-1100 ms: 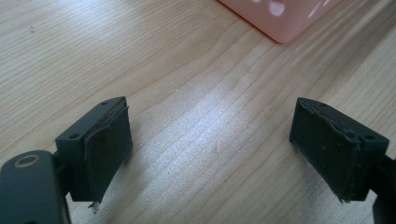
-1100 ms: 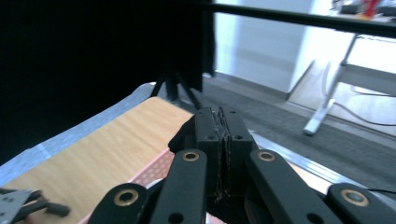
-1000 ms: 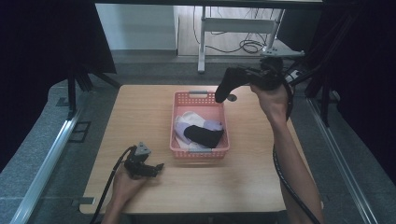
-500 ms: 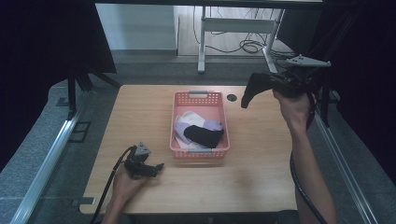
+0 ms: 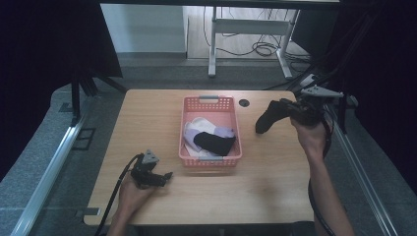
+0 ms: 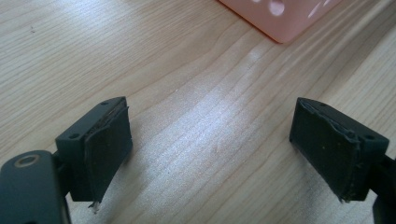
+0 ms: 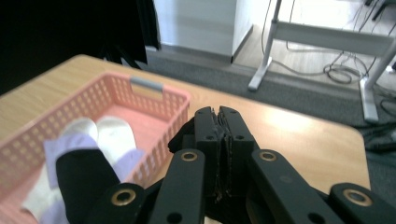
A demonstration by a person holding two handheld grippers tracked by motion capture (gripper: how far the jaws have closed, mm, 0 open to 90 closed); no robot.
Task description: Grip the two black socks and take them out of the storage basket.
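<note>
Up above the table, the right gripper pinches a black sock, just right of the pink basket. Down low, the left gripper rests with jaws wide apart.

The table is showing pale wood grain with a soft sheen; the perforated pink basket is looking like smooth plastic; the black sock is looking like matt cloth.

High view overhead; gripper views close, sharing basket.
</note>
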